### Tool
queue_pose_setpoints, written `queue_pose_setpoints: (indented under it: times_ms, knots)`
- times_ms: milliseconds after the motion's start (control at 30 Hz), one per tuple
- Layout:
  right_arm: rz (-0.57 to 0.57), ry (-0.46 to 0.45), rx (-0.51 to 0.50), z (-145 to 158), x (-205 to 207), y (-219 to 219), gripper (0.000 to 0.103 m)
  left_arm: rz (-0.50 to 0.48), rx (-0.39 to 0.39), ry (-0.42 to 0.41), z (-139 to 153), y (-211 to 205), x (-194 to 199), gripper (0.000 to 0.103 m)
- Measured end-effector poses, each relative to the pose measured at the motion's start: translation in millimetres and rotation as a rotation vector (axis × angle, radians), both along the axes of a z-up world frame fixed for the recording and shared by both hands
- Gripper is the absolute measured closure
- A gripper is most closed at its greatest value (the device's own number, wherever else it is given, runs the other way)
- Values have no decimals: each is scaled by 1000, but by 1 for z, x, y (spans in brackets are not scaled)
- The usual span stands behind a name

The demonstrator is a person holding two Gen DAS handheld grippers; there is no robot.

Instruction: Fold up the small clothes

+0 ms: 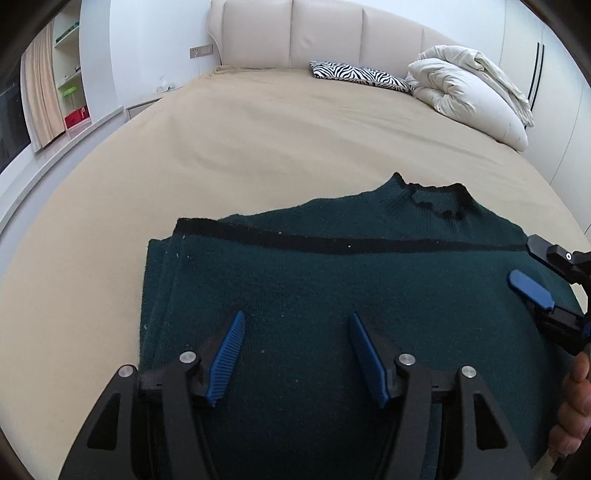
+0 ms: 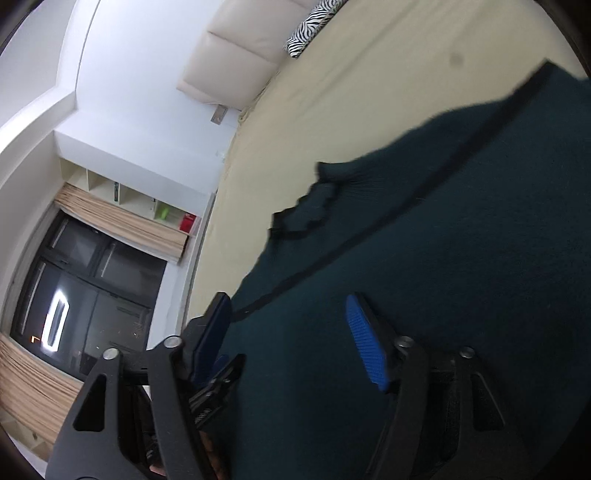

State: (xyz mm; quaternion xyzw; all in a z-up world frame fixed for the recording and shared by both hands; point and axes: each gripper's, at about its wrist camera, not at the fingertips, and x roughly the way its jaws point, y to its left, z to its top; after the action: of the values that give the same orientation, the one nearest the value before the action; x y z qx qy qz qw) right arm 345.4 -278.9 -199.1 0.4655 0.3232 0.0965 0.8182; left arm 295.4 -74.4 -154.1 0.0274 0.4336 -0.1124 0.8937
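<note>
**Folded green sweater on bed, both grippers parted above it**

On the beige bedsheet (image 1: 258, 140) we find a dark green knitted sweater with black trim (image 1: 332, 280) lying flat, part-folded, its layered left edge stacked and its collar pointing toward the cream padded headboard (image 1: 325, 33).

At the left, we note a white shelf unit holding a red box (image 1: 75, 118), beside a beige curtain (image 1: 40, 92).

At centre, the left gripper (image 1: 297, 356) hangs over the sweater's lower half. Its ribbed blue pads (image 1: 227, 363) stand well apart and nothing is clamped between them; whether the tips touch the knit we cannot tell.

Further back, a zebra-striped cushion (image 1: 360, 75) lies against the headboard, with a bundled white duvet (image 1: 469, 92) just right of it.

At the right edge, the right gripper (image 1: 532, 271) reaches in over the sweater's side. Its own camera shows its jaws parted with only knit fabric below them, nothing gripped. A hand (image 1: 570, 402) shows at the lower right.
</note>
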Motion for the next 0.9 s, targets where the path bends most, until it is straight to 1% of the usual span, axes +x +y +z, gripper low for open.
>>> queue_pose_setpoints:
  times_ms: [33,67,133,167,233,300,400,467,500,533,567,600,633,667,733,833,900]
  knots:
    - [-1,-12,13,-5,-1,-4,61,-2,1,0,-1,0,0,39]
    - [7,-32,45,-9,-2,-11,63,-3,-1,-1,-2,0,0,39]
    - [2,-61,75,-14,-6,-25,63,-4,-2,-3,-2,0,1,39]
    - [-21,-63,56,-13,-11,-34,59,-5,-2,-6,-2,0,0,39]
    - [-82,-47,15,-6,-43,-56,60,-5,-3,-8,-3,0,-3,39]
    - [-138,-59,66,-9,-60,-84,60,-5,-4,-8,-3,0,-2,38]
    - [-221,-62,32,-6,-78,-111,60,-6,-2,-11,-4,0,0,38]
    - [-268,-47,-15,-2,-92,-124,59,-5,-2,-15,-5,-1,0,38]
    - [-298,-32,-51,0,-98,-129,57,-6,-3,-16,-5,-1,0,38]
    - [-332,-2,-84,3,-105,-133,53,-5,-4,-17,-5,-1,0,38]
    - [-375,30,-109,4,-114,-138,53,-5,-4,-18,-6,-1,-2,38]
    - [-399,38,-99,4,-124,-142,53,-5,-4,-19,-6,-1,-2,38]
    - [-408,36,-83,0,-133,-144,52,-5,-4,-22,-6,-1,-3,38]
    - [-405,26,-72,3,-143,-144,52,-5,-3,-23,-6,-1,-3,38]
    - [-376,-14,-51,8,-154,-133,52,-4,-1,-28,-7,-1,-4,38]
    - [-323,-45,-55,16,-163,-109,52,-5,-3,-31,-7,0,-5,38]
    - [-300,-47,-73,26,-182,-100,48,-5,-5,-35,-7,0,-6,38]
